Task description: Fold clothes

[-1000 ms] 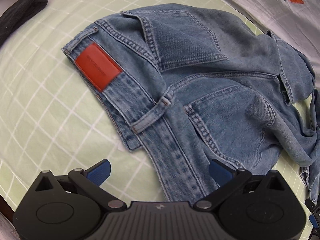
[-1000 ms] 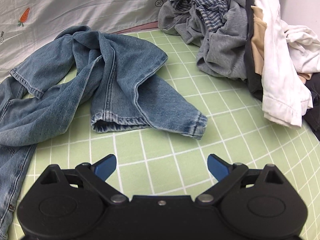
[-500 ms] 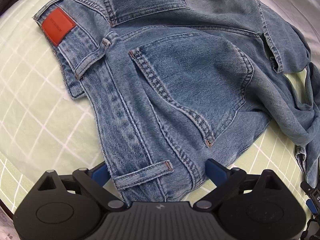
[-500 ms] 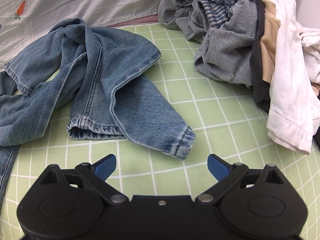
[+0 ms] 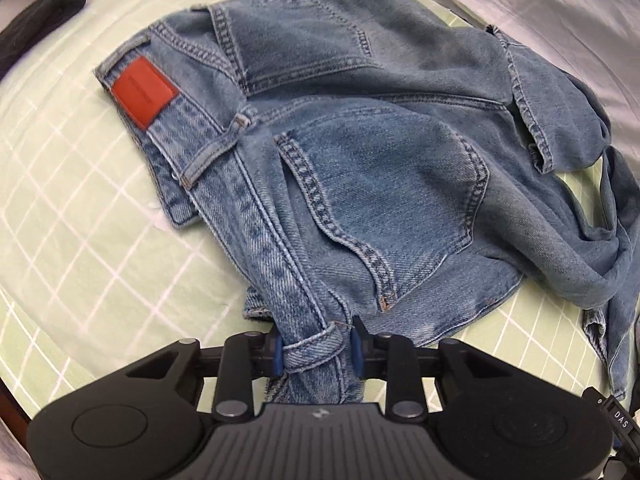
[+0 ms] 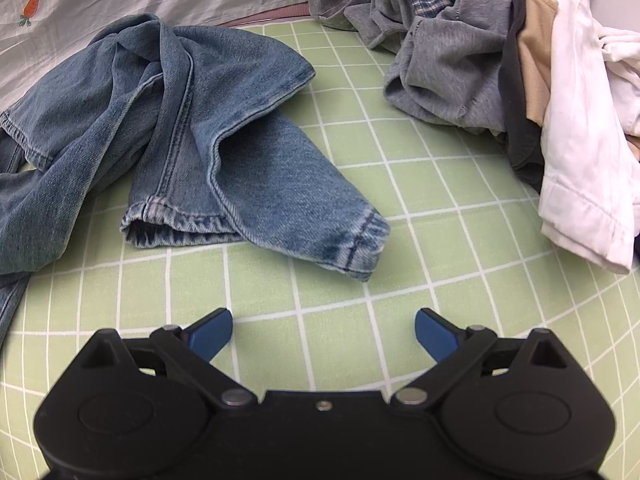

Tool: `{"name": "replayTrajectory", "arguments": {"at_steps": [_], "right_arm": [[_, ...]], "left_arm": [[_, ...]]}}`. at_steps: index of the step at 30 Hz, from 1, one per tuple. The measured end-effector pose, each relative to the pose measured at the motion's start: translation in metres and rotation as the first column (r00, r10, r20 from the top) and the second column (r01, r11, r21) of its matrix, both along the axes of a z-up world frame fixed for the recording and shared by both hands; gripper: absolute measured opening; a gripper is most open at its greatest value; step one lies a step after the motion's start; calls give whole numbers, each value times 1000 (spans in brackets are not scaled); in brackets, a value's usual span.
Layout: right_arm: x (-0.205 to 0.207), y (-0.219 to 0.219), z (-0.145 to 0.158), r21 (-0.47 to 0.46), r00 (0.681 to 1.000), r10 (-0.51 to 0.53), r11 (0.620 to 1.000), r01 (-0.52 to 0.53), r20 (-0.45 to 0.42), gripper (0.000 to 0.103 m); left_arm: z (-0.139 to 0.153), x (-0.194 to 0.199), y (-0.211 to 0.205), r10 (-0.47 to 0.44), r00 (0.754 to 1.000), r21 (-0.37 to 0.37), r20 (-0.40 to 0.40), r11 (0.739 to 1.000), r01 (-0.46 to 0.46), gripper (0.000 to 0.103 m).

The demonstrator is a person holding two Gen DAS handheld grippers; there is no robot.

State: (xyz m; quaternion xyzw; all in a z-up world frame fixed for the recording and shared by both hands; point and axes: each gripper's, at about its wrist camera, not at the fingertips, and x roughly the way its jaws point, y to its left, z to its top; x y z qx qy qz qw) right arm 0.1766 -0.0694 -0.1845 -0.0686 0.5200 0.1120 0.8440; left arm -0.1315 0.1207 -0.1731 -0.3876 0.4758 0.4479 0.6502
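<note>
Blue jeans [image 5: 380, 168] lie crumpled on a green checked sheet [image 5: 80, 208], back pockets up, with a red patch [image 5: 144, 92] on the waistband. My left gripper [image 5: 316, 350] is closing; its blue pads press a bunched stretch of waistband with a belt loop [image 5: 312, 344] between them. In the right wrist view the jeans' legs [image 6: 224, 132] are twisted together, and the nearest cuff [image 6: 352, 240] lies just beyond my right gripper [image 6: 324, 330]. That gripper is open over bare sheet with nothing between its fingers.
A pile of grey, plaid and beige clothes [image 6: 460, 52] and a white garment [image 6: 580, 140] sit at the right. White carrot-print bedding [image 5: 540, 8] runs along the far side. A dark cloth [image 5: 40, 16] lies at the far left.
The left gripper moved over the waistband's near end and its jaws went from wide open to clamped on the denim. The right gripper crept closer to the leg cuffs, still open.
</note>
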Motion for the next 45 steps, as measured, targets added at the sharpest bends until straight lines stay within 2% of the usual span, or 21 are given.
{"name": "replayTrajectory", "arguments": {"at_steps": [4,7,11,16,20,27,39,45], "right_arm": [[-8,0,3,0,1000,-16,1000,16,-1,99],[-13,2,2,-3,999,-38,999,38,-7,99],[-23,9,6,-10,999,-47,999,47,-3,99],[-44,23,10,-32,999,-40,999,40,8,99],[-57,34,9,-47,999,-47,998,47,7,99],[-77,60,19,-64,999,-46,997,47,20,99],[-87,88,27,-56,994,-87,994,90,60,99],[-89,92,29,-21,987,-148,988,150,65,99]], "left_arm": [[22,-10,-2,-48,998,97,-33,994,51,29],[23,-24,4,-38,998,112,-43,993,43,28],[25,-53,20,3,1000,101,-12,995,-2,27],[40,-69,35,-11,1000,145,8,989,10,26],[47,-78,45,-40,999,201,-15,979,42,26],[48,-112,71,9,1000,209,-1,978,-9,25],[51,-187,139,148,986,278,-80,953,-121,25],[47,-211,177,181,962,347,-206,932,-101,25]]}}
